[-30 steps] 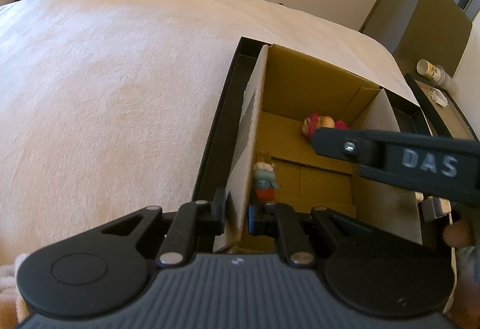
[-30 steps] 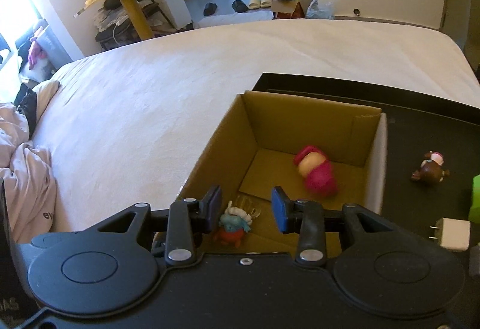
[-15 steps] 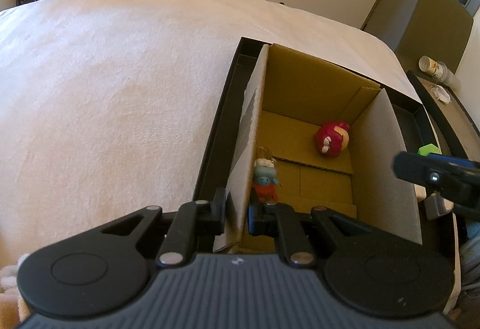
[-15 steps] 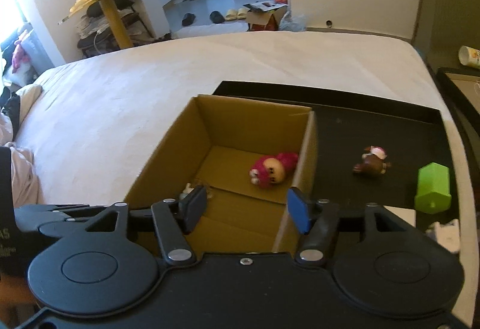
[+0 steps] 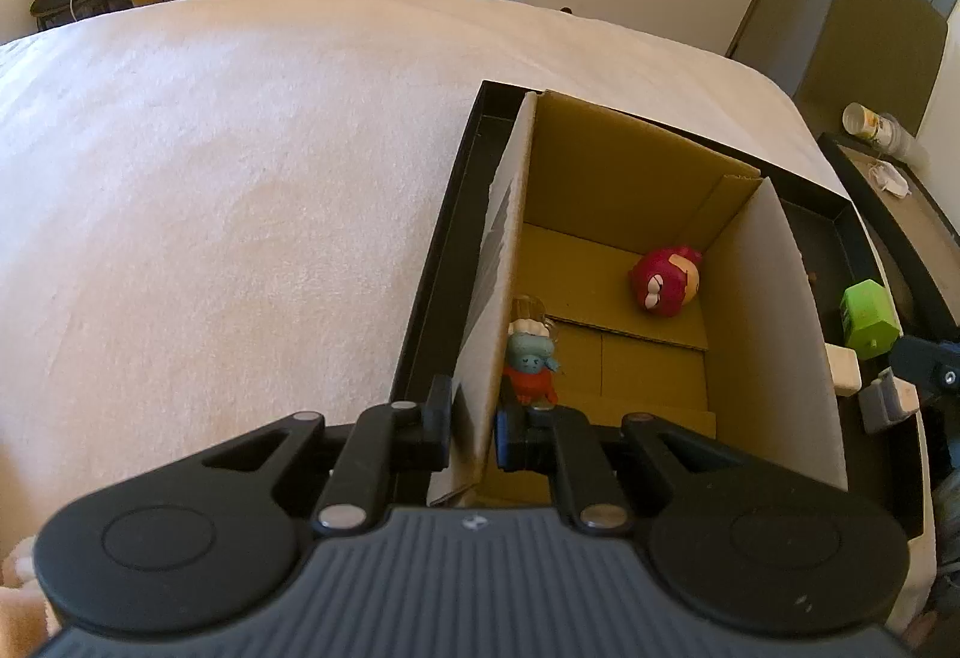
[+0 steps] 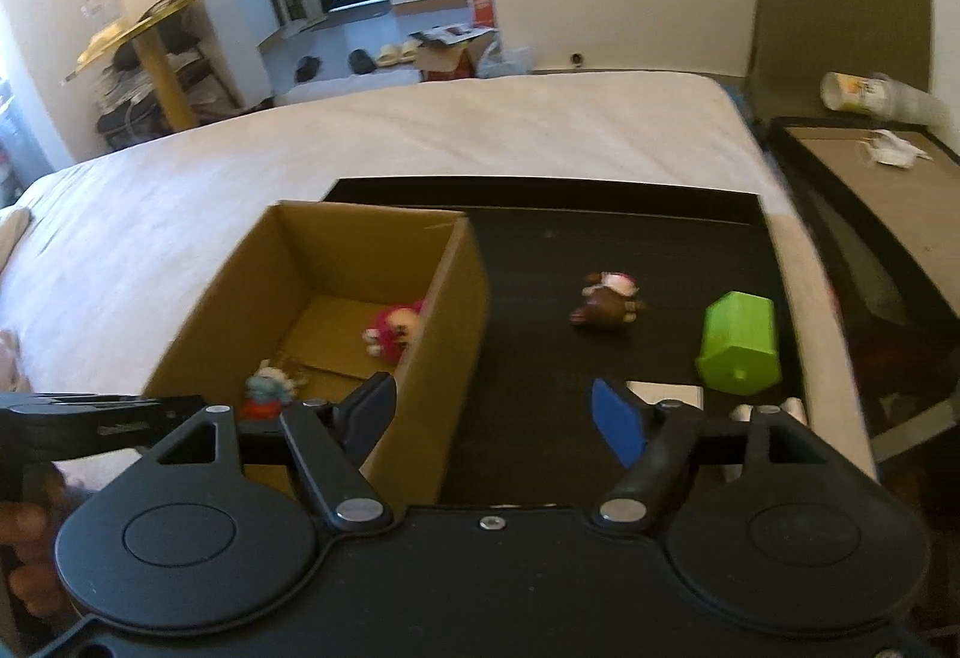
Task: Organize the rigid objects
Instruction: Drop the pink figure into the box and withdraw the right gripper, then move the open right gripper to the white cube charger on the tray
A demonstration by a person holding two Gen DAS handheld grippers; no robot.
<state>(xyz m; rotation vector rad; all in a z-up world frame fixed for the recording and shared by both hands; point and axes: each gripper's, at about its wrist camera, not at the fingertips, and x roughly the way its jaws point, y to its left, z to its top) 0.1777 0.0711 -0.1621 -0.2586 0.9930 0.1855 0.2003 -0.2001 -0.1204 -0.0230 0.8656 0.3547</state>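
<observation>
Left wrist view: the left gripper [image 5: 474, 427] is clamped on the near-left wall of the cardboard box [image 5: 780, 334], one finger outside the wall and one inside.
Box contents, left wrist view: a small blue-and-red figurine [image 5: 531, 361] stands against the gripped wall just past the inner finger; a red round toy [image 5: 665, 281] lies near the far right corner.
Only in left wrist view: the figurine's face and the flaps of the box floor show clearly; the green block [image 5: 869, 319] and a white adapter [image 5: 843, 368] peek out past the right box wall, with the tip of the other gripper at the frame edge.
Right wrist view: the right gripper [image 6: 495, 412] has just been opening; its fingers stand wide apart with nothing between them, over the black tray [image 6: 600, 232] just right of the box [image 6: 444, 334].
Only in right wrist view: a brown animal figurine [image 6: 607, 299] lies on the tray, well apart from the box, and the green block [image 6: 741, 343] appears whole beside it to the right.
Shared: the box sits at the left end of the tray, which rests on a pale bedspread [image 5: 240, 190].
Blur: the right wrist view is smeared, so the toys inside the box are only colour patches there.
</observation>
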